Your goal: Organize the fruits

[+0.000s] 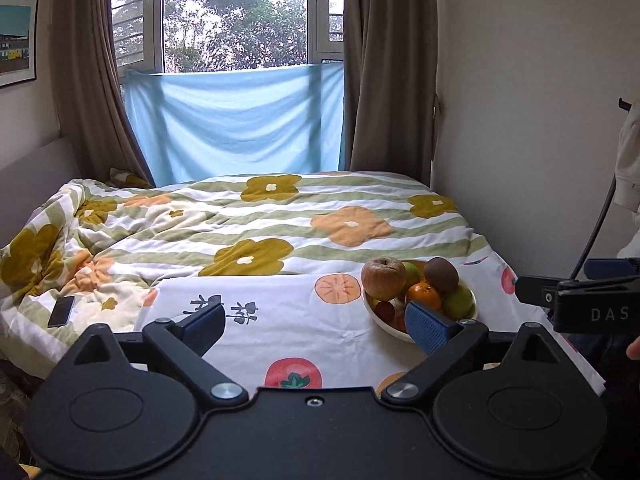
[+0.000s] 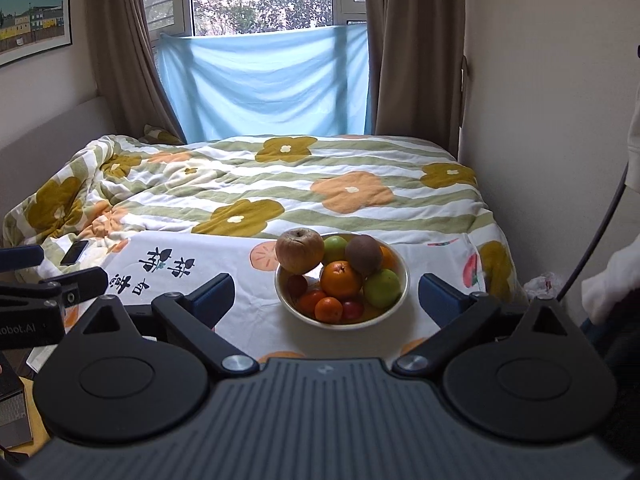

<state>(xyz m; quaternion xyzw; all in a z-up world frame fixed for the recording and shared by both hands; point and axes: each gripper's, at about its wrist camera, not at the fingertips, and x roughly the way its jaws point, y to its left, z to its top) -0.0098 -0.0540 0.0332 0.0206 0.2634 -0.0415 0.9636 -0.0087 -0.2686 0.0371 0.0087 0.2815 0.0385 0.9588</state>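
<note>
1. Ahead of the left wrist camera, the left gripper (image 1: 320,326) hangs with jaws wide apart, holding nothing. The white fruit bowl (image 1: 386,326) sits on the persimmon-print cloth (image 1: 280,332), beside the right-hand fingertip.
2. Ahead of the right wrist camera, the right gripper (image 2: 326,300) is spread, empty; the bowl (image 2: 402,280) lies between its fingers, brown apple (image 2: 299,250) topmost.

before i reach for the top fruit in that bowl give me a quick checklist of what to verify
1. Right gripper jaws open: ok.
2. Left gripper jaws open, empty: ok.
3. Bowl sits between the right jaws' line of reach: ok.
4. Brown apple on top, unobstructed: ok.
5. Pile stable once the apple lifts; kiwi leans beside it: cannot tell.
6. Bowl flat on the white cloth: ok.
</note>
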